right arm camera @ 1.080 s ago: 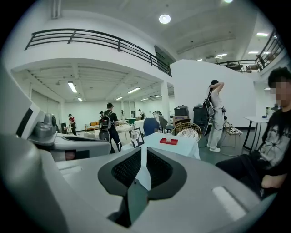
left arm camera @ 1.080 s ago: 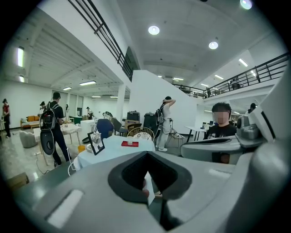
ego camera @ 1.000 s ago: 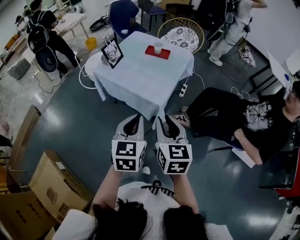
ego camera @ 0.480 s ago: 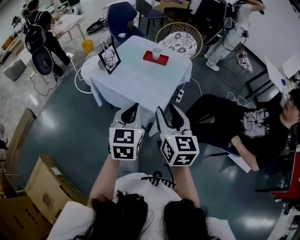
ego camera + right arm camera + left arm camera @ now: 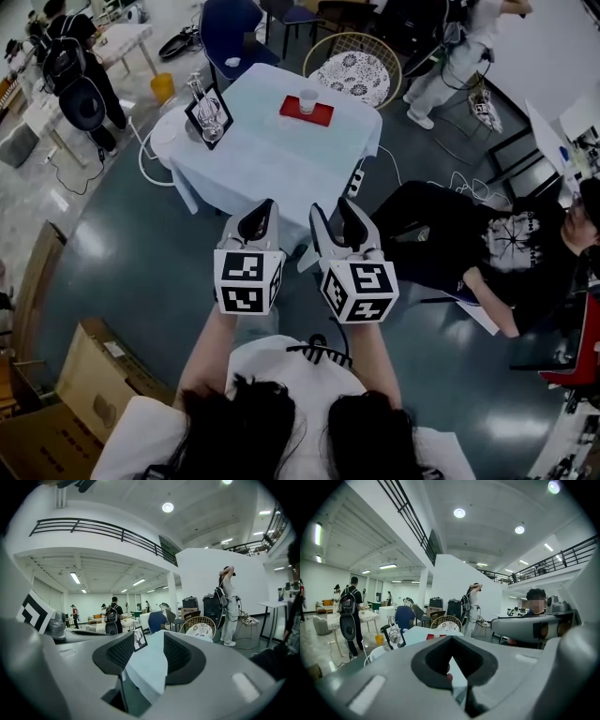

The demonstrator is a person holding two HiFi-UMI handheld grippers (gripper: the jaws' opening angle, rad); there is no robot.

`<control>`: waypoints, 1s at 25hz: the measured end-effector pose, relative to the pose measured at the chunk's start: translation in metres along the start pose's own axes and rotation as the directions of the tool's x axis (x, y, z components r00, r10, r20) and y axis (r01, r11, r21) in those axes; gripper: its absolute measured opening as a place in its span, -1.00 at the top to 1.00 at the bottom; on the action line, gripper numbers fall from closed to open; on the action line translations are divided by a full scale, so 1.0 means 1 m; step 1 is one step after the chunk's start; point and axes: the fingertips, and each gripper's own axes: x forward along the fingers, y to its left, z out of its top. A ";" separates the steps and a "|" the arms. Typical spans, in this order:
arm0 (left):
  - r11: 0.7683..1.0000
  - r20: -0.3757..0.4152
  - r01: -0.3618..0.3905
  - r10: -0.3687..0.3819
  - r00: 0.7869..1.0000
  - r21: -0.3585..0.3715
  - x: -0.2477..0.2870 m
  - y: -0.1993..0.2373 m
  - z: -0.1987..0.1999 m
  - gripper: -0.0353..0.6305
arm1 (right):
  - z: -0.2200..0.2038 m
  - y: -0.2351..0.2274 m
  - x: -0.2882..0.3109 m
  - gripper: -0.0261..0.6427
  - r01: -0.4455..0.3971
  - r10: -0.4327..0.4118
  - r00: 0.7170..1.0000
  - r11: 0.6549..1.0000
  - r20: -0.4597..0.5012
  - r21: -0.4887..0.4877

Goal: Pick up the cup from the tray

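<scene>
head view: both grippers are well short of the desk, nothing reached yet. The square desk under a white cloth (image 5: 272,159) is at 12 o'clock of them. The small pale cup (image 5: 308,100) stands upright on the flat red tray (image 5: 323,115), at the desk's far edge, roughly 1 o'clock. There's a black-framed picture stand (image 5: 207,115) at the desk's 10 o'clock corner. On the left gripper (image 5: 260,223) the fingers are clenched and empty. On the right gripper (image 5: 337,225) the fingers are released. They have just been opening, with nothing between them.

left gripper view: fingers together, only a sliver of cloth shows past them. A bit of red tray sits at 11 o'clock above them. I can't pick out the cup.

right gripper view: the finger gap frames the cloth's near corner and the picture stand. No cup in it, so I'd say I'm not lined up.

risks, my read:
- The cup is on the far side, so the reach crosses the whole cloth. A dragging gripper could snag it and pull tray and cup along.
- The cup looks light and the gap is moderate. Clip the rim and it tips.
- The seated person (image 5: 422,217) and the white power strip (image 5: 357,180) on the floor at 3 o'clock crowd that side of the approach.
</scene>
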 end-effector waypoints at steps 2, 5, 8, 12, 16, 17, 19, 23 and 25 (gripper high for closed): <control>1.000 -0.009 0.006 -0.005 1.000 0.009 0.007 0.007 0.003 0.89 | 0.003 0.001 0.009 0.30 0.002 -0.002 1.000 1.000 -0.001 0.009; 1.000 -0.014 0.011 -0.011 1.000 0.004 0.021 0.017 0.010 0.89 | 0.007 0.001 0.027 0.28 -0.004 0.004 1.000 1.000 -0.019 0.001; 1.000 -0.026 0.014 -0.014 1.000 0.017 0.036 0.028 0.013 0.89 | 0.012 0.002 0.045 0.28 -0.005 0.006 1.000 1.000 -0.021 0.005; 0.999 -0.034 0.049 -0.048 0.998 0.023 0.056 0.043 0.024 0.89 | 0.021 -0.002 0.071 0.28 0.026 -0.026 1.000 1.000 -0.016 0.015; 0.999 -0.047 0.044 -0.045 0.998 -0.024 0.081 0.067 0.033 0.89 | 0.025 -0.007 0.103 0.25 0.053 -0.053 0.998 0.998 -0.017 0.016; 0.998 -0.046 0.056 -0.057 0.997 -0.028 0.087 0.071 0.034 0.89 | 0.025 -0.008 0.111 0.21 0.057 -0.057 0.998 0.998 -0.017 0.013; 0.996 -0.043 0.079 -0.081 0.996 -0.030 0.098 0.078 0.035 0.89 | 0.025 -0.008 0.126 0.14 0.059 -0.059 0.998 0.998 -0.019 0.010; 0.995 -0.049 0.103 -0.103 0.993 -0.017 0.114 0.088 0.035 0.89 | 0.027 -0.010 0.146 0.11 0.063 -0.063 0.998 0.998 -0.021 0.005; 0.994 -0.051 0.105 -0.106 0.993 -0.015 0.122 0.094 0.037 0.89 | 0.030 -0.013 0.154 0.09 0.066 -0.066 0.998 0.998 -0.020 0.003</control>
